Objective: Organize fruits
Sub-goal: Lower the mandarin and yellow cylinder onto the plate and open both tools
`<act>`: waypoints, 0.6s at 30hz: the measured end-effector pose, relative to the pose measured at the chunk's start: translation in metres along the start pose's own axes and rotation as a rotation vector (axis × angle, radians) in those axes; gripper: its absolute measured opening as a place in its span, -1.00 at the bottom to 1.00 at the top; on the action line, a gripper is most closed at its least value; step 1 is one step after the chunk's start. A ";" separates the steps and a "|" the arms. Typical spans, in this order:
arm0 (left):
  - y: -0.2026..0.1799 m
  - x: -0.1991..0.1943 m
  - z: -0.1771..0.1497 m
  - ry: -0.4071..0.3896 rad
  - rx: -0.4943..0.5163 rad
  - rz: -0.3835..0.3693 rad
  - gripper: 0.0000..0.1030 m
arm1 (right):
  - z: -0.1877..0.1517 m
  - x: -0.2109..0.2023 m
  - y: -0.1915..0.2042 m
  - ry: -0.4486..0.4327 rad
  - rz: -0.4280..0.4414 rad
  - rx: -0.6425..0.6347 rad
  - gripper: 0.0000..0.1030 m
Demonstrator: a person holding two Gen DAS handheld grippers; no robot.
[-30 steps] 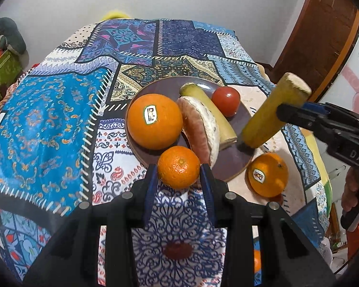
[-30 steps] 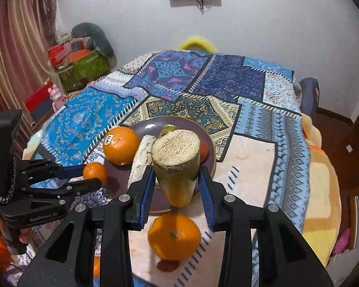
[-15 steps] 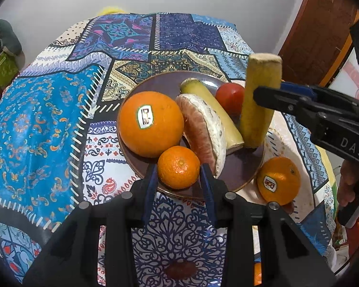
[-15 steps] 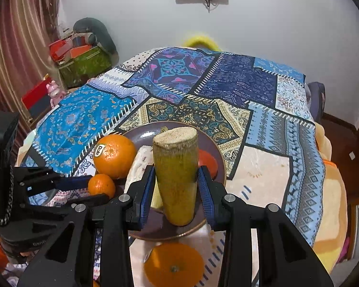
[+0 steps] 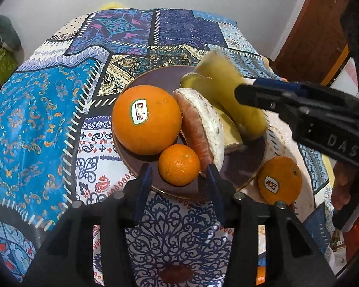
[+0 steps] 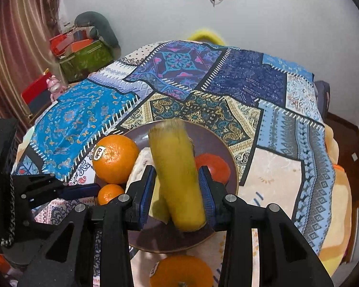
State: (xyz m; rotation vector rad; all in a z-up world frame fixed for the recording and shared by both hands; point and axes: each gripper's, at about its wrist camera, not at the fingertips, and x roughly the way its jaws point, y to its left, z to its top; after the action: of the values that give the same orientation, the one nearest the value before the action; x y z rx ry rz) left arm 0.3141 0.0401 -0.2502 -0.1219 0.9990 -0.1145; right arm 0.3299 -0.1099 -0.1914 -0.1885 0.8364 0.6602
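Right gripper (image 6: 177, 186) clamped on a yellow corn cob (image 6: 177, 181), blue pads pressed to both flanks. Cob blurred; long axis running away from the camera, far end raised toward the table's far side, near end low over the brown plate (image 6: 227, 148). Beneath the cob, partly hidden, a yellow wedge, hard to identify. Behind the right finger, a red tomato (image 6: 215, 167), half covered.

Left gripper (image 5: 178, 181) just opened wider, fingers clear of the small mandarin (image 5: 179, 163) resting between them at the plate's near rim. Beside the mandarin, a large orange (image 5: 146, 119) with a "Dole" sticker, and a pale, reddish-edged slice (image 5: 201, 129) leaning upright, kind unclear. Off the plate to the right, on the patchwork tablecloth (image 5: 36, 119), a second orange (image 5: 279, 180), also labelled "Dole". "DAS" legible on the right gripper's body, rest cut off.
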 end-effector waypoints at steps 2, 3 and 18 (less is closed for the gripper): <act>-0.002 -0.004 -0.001 -0.004 0.004 0.008 -0.04 | -0.003 -0.002 0.001 -0.001 -0.016 -0.003 -0.27; -0.002 -0.006 -0.002 -0.004 0.005 0.010 -0.04 | -0.005 -0.005 0.001 -0.003 -0.022 -0.005 -0.25; -0.026 -0.068 -0.009 -0.076 0.020 0.020 0.16 | -0.039 -0.072 -0.005 -0.048 -0.070 0.019 -0.12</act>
State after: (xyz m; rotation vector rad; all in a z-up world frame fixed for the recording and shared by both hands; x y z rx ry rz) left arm 0.2690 0.0241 -0.1948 -0.0972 0.9224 -0.1010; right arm 0.2735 -0.1627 -0.1647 -0.1832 0.7864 0.5890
